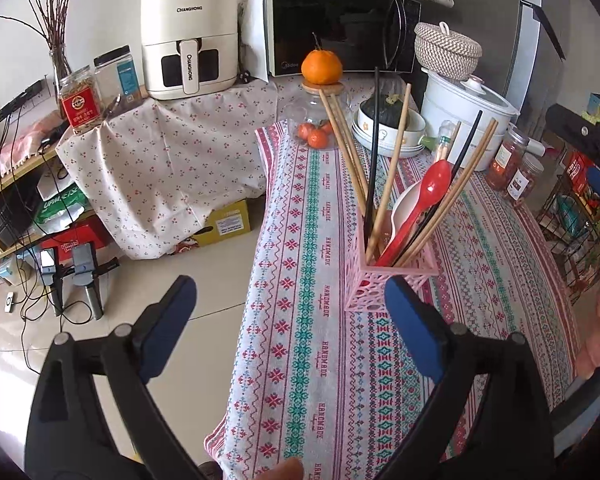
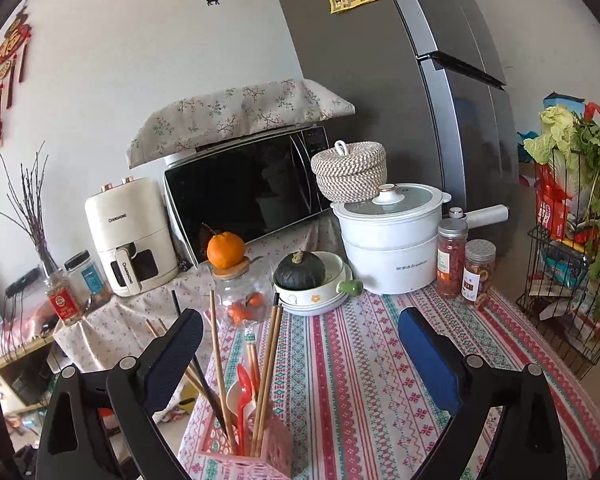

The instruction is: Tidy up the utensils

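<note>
Looking along both tools, I see the left hand-held gripper (image 1: 290, 304) and the right hand-held gripper (image 2: 300, 338) wide and empty, because the chopsticks (image 1: 396, 168) and red spoon (image 1: 428, 196) stand already in the pink holder (image 1: 380, 280) just ahead on the table (image 1: 300, 360).

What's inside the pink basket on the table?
The pink basket holds wooden chopsticks, black chopsticks, a red spoon and a white spoon, all standing up. Their lower ends and the basket's bottom are hidden.
</note>
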`<move>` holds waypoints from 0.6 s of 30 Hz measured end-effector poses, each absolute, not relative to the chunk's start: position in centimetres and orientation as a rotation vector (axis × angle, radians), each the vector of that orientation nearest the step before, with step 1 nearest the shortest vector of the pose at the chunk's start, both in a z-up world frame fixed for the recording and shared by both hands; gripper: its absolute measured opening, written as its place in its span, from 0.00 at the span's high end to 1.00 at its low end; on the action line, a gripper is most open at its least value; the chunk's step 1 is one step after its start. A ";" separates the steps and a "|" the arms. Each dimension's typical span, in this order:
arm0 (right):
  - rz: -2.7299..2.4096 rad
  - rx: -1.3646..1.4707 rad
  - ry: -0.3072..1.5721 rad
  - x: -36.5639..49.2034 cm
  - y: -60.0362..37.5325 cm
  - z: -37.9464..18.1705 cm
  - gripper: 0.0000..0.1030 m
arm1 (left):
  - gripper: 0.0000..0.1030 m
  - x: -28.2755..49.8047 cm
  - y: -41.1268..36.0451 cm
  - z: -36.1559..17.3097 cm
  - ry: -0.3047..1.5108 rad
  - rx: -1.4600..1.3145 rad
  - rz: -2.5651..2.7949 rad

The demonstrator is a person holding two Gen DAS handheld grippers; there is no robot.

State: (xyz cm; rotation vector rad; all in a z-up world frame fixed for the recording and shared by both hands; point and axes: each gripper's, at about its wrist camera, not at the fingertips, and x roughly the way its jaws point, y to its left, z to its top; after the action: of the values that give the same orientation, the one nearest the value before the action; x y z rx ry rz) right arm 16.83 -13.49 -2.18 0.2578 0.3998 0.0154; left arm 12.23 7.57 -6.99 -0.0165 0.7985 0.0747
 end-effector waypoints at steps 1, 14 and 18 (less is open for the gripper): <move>0.012 0.248 0.432 16.3 -13.9 -2.1 0.00 | 0.06 11.7 7.0 -6.7 0.793 -0.010 0.078; -0.009 0.085 0.686 8.8 -18.9 -2.1 0.00 | 0.01 5.5 1.8 -3.8 0.716 0.039 0.047; 0.011 0.054 0.683 7.2 -19.4 -1.7 0.00 | 0.01 5.0 1.2 -3.7 0.718 0.017 0.031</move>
State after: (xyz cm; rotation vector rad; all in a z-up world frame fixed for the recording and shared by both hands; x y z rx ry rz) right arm 7.16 -19.43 -1.69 0.0539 0.6834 0.0108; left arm 5.03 1.25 -3.72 0.0171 0.7179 0.0312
